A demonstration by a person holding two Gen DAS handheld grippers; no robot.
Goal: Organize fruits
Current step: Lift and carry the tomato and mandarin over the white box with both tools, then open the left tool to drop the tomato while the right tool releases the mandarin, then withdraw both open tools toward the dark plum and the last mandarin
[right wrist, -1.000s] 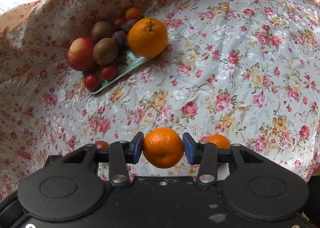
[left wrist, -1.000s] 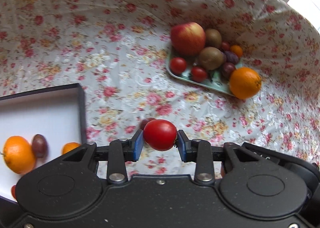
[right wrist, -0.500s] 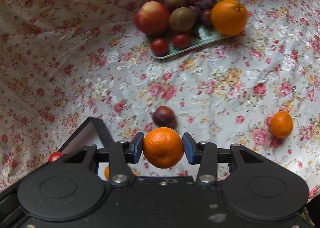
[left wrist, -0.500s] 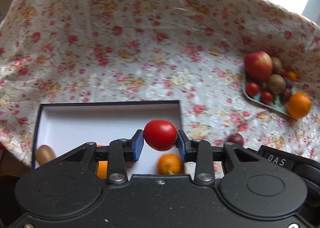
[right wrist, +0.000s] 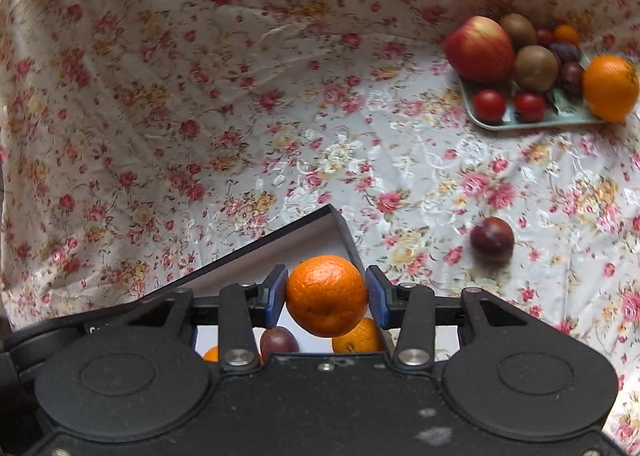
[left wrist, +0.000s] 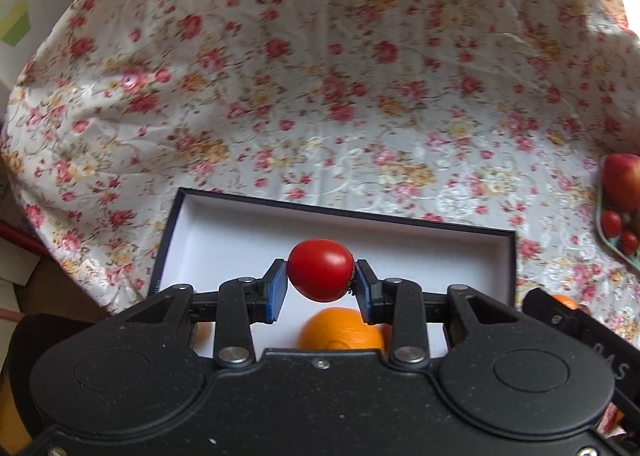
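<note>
My left gripper (left wrist: 320, 288) is shut on a red tomato (left wrist: 320, 275), held above the white inside of a dark-rimmed box (left wrist: 240, 232). An orange (left wrist: 340, 330) lies in the box just below it. My right gripper (right wrist: 326, 296) is shut on a small mandarin (right wrist: 326, 295), hovering over the box corner (right wrist: 336, 222). Under it in the box lie a dark plum (right wrist: 278, 340) and another mandarin (right wrist: 358, 336). A loose plum (right wrist: 492, 239) rests on the floral cloth to the right.
A pale green tray (right wrist: 520, 122) at the far right holds an apple (right wrist: 480, 48), kiwis, tomatoes and plums, with a big orange (right wrist: 610, 88) at its edge. Floral cloth (left wrist: 320, 76) covers the table and rises behind. The tray edge (left wrist: 608, 240) shows at the left view's right side.
Both grippers have swung left, away from the tray and over the box, each still holding its fruit. The tray has slid toward the right edge in both views.
</note>
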